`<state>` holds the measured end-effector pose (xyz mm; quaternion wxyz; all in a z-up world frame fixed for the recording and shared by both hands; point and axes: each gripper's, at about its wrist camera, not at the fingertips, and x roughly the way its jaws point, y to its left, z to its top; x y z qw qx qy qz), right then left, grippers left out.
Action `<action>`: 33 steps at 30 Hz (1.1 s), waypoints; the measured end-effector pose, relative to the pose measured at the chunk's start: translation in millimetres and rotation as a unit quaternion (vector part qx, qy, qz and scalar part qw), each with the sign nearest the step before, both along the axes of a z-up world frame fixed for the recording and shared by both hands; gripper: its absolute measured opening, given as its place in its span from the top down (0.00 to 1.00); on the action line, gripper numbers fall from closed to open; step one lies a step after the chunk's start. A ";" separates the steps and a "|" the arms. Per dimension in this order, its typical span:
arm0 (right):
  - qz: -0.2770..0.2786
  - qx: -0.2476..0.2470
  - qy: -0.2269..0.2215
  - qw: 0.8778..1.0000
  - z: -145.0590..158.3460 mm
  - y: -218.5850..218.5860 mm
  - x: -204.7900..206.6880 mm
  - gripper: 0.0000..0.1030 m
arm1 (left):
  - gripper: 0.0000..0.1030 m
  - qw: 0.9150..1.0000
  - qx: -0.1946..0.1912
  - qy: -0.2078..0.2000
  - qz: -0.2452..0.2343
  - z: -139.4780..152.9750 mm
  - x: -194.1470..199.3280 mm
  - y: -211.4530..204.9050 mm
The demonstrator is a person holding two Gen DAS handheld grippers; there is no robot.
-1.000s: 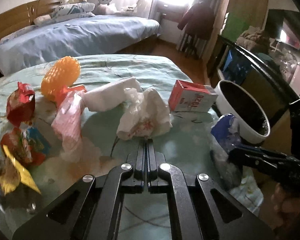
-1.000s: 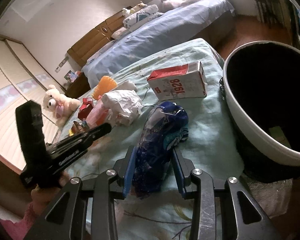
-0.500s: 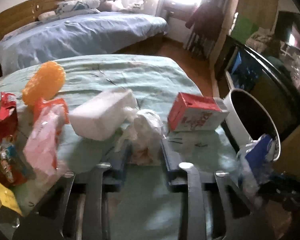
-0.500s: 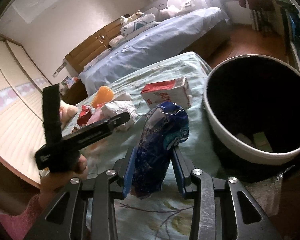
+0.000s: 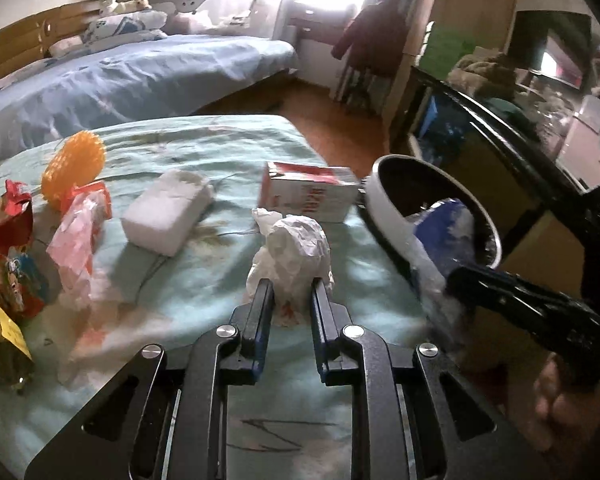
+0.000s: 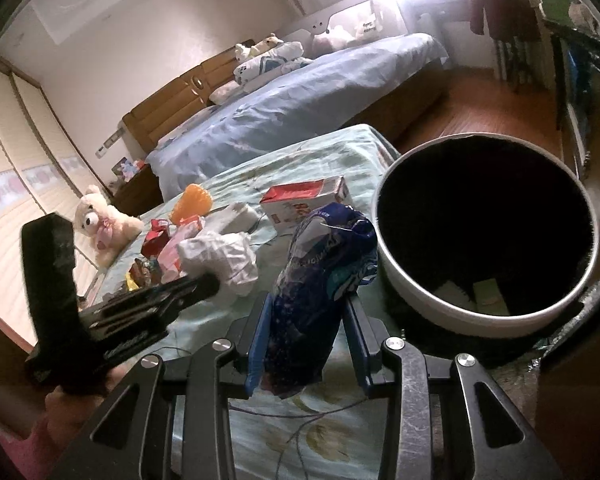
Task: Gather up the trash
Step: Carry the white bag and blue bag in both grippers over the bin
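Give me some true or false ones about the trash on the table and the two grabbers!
1. The left gripper holds a crumpled white paper wad. True.
2. The right gripper is empty. False: it is shut on a blue plastic bag.
3. The red and white carton is inside the bin. False: it lies on the table beside it.
4. An orange spiky ball sits on the table. True.

Red carton (image 5: 306, 194) stands beside the bin's (image 6: 416, 300) open mouth.
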<state>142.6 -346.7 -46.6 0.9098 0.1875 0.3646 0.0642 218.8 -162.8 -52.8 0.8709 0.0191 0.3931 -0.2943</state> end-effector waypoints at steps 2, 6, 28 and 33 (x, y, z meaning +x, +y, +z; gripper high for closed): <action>-0.006 -0.003 -0.003 1.000 2.4 -4.8 -1.9 0.64 | 0.84 1.000 0.001 -0.002 -0.007 4.0 -3.5 -6.5; -0.020 -0.018 -0.011 1.000 7.9 -14.0 -7.3 0.64 | 0.84 1.000 -0.003 -0.008 -0.022 12.0 -9.3 -19.2; -0.129 -0.063 -0.031 0.989 17.4 -91.5 -13.9 0.64 | 0.84 0.996 0.001 -0.026 -0.089 30.5 -10.8 -103.7; -0.137 -0.069 -0.025 0.988 13.4 -99.9 -7.0 0.64 | 0.84 0.995 0.003 -0.026 -0.097 31.4 -6.3 -117.7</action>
